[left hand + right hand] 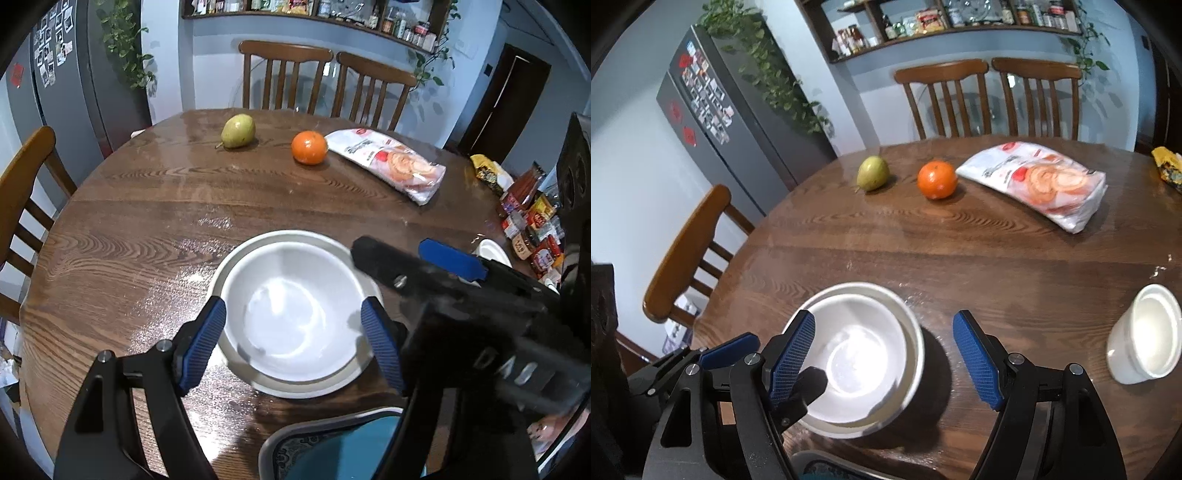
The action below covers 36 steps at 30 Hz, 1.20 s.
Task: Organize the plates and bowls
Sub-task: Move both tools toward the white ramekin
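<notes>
Bowls, one white bowl nested inside another, sit on the round wooden desk, framed between the wide-spread jaws of the left gripper, which grip nothing. From the right wrist, the stack lies by the left finger of the right gripper, jaws likewise released; a white cup stands well apart to the right.

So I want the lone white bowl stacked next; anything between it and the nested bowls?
Nothing visible: bare table lies between the lone white bowl and the nested bowls. The open right gripper hovers nearby.
</notes>
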Each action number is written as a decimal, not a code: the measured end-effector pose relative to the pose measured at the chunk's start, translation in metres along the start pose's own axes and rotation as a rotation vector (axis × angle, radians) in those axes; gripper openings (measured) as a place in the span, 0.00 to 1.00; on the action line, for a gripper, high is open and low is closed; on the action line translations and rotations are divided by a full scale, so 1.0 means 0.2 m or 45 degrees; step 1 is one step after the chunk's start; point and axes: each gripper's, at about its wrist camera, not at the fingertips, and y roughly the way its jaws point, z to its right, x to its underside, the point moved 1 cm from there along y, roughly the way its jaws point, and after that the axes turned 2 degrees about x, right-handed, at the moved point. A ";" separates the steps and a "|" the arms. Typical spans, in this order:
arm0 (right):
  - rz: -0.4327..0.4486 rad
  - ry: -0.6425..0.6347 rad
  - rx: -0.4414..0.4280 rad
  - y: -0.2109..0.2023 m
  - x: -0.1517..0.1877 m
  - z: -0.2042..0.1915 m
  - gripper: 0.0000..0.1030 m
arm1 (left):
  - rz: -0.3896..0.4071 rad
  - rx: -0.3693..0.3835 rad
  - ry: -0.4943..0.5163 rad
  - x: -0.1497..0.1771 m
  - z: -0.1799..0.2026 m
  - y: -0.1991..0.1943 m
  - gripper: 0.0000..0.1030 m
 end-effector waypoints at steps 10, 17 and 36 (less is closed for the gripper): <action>0.152 0.169 0.072 -0.33 -0.06 0.28 0.85 | 0.110 0.153 0.083 0.00 0.17 -0.13 0.75; 0.169 0.440 0.160 -0.43 -0.04 0.69 0.85 | 0.140 0.279 0.088 -0.08 0.40 -0.08 0.76; -0.015 0.654 0.120 -0.17 0.07 1.15 0.85 | -0.111 0.549 0.258 -0.09 0.94 0.49 0.75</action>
